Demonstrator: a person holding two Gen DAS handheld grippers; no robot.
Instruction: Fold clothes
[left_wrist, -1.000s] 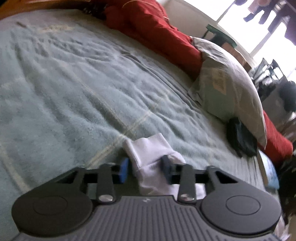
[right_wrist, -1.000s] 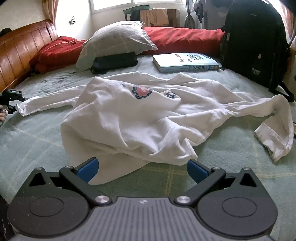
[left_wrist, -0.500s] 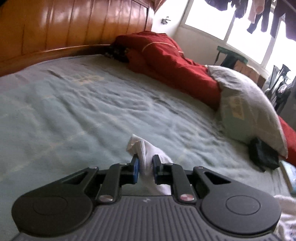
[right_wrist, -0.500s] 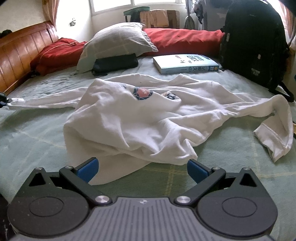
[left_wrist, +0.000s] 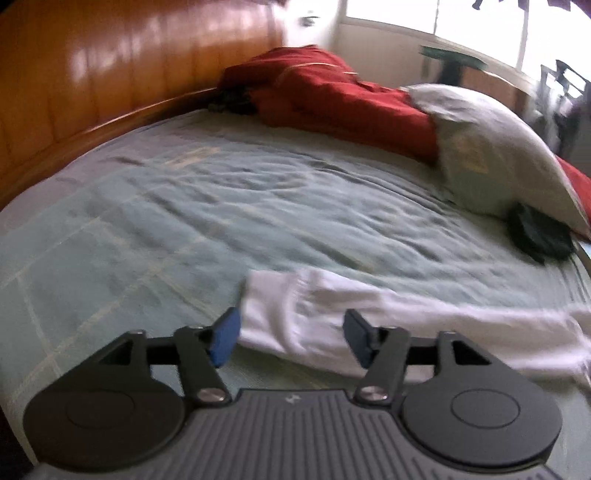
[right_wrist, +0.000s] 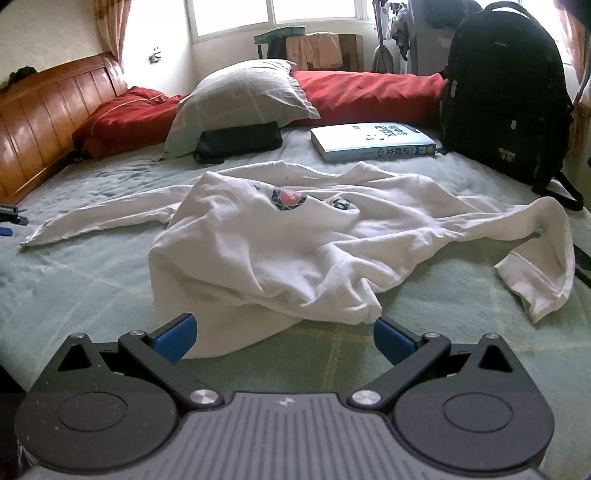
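Just above the sleeve cuff (left_wrist: 284, 314), the left gripper (left_wrist: 291, 332) is sitting with jaws just spread, gripping nothing, probably so the sleeve lies straight for folding. The right gripper (right_wrist: 284, 338) is hanging wide open, empty, near the white sweatshirt (right_wrist: 295, 251) hem.

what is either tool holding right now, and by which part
Nothing. The left tool has just been opening; the sweatshirt cuff lies loose between its jaws. The right tool is open, empty.
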